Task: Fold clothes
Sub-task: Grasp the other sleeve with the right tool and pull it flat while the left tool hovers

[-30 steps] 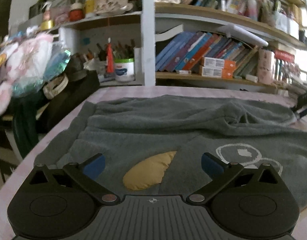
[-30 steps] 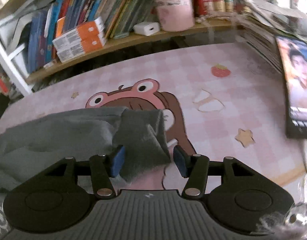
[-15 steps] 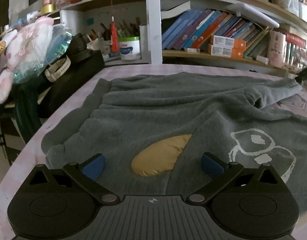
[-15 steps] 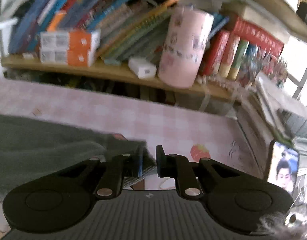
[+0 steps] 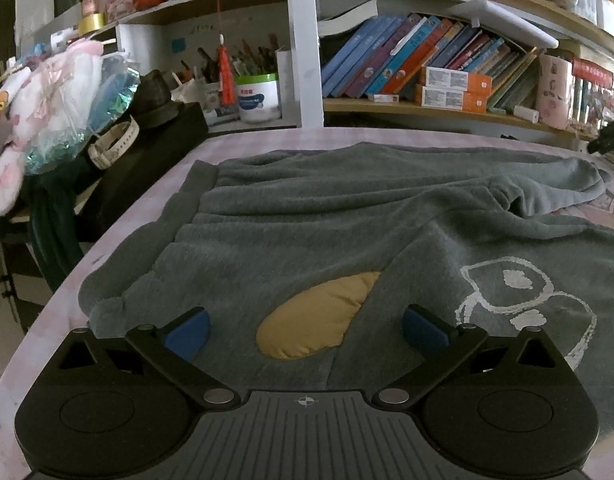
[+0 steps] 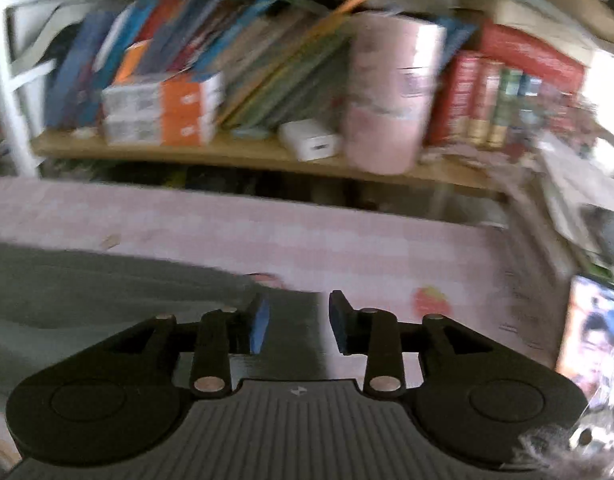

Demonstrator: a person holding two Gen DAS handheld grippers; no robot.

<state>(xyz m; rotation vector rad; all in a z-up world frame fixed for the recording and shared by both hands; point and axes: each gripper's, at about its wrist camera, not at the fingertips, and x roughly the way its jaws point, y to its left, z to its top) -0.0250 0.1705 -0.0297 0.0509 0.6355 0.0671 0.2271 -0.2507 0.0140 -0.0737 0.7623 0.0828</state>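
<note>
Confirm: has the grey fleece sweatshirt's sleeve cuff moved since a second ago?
Yes. In the right wrist view the grey sleeve cuff has been drawn out toward the strawberry print on the pink checked table cover, between the right gripper's parted jaws.

Grey fleece against pink checks

The dark grey fleece sweatshirt (image 5: 307,216) carries a mustard-yellow oval patch (image 5: 315,328) and a white outline print (image 5: 523,304). It lies on the pale pink checked tabletop (image 6: 307,236), which has a small red strawberry motif (image 6: 431,300). Each black tool (image 5: 305,326) has blue pads (image 5: 187,332). Orange-and-white boxes (image 5: 453,90) sit on the wooden shelf (image 5: 427,108).
</note>
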